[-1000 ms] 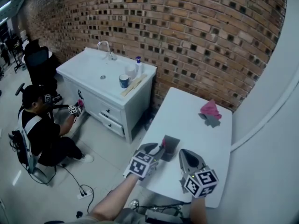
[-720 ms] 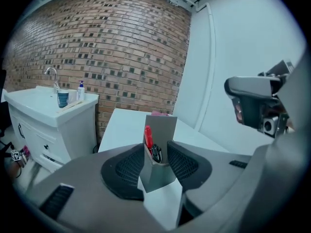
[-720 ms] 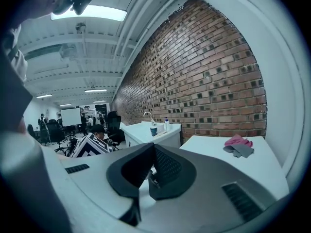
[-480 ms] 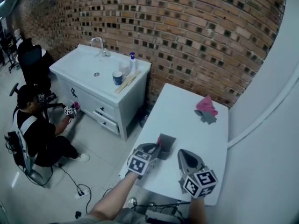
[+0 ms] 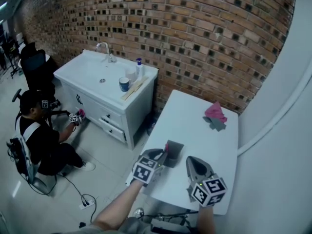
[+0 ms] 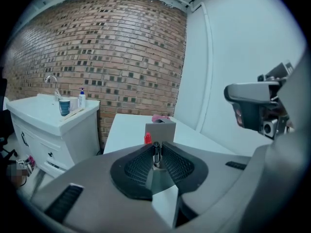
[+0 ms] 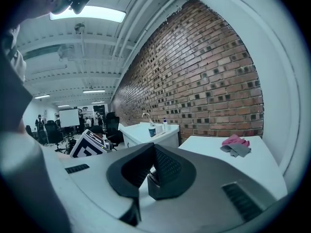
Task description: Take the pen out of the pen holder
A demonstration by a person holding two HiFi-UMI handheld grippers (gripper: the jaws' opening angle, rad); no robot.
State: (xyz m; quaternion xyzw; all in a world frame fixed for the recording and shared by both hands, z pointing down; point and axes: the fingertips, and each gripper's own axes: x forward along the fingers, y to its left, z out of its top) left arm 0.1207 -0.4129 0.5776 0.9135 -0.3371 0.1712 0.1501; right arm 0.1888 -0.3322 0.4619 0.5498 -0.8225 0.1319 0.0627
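A grey square pen holder stands near the front left of the white table. In the left gripper view the pen holder is just beyond the jaws, with a red pen tip beside it. My left gripper is at the holder's left side. Its jaws are closing around the top of a dark pen, which stands between the pads with barely any gap. My right gripper hovers to the right of the holder, shut and empty, also seen as the right gripper.
A pink cloth and a grey cloth lie at the table's far end. Left of the table is a white sink cabinet with a cup and bottle. A person sits on the floor. The brick wall is behind; a white wall is on the right.
Both grippers stay in their places by the pen holder. Only the head view has shifted slightly.
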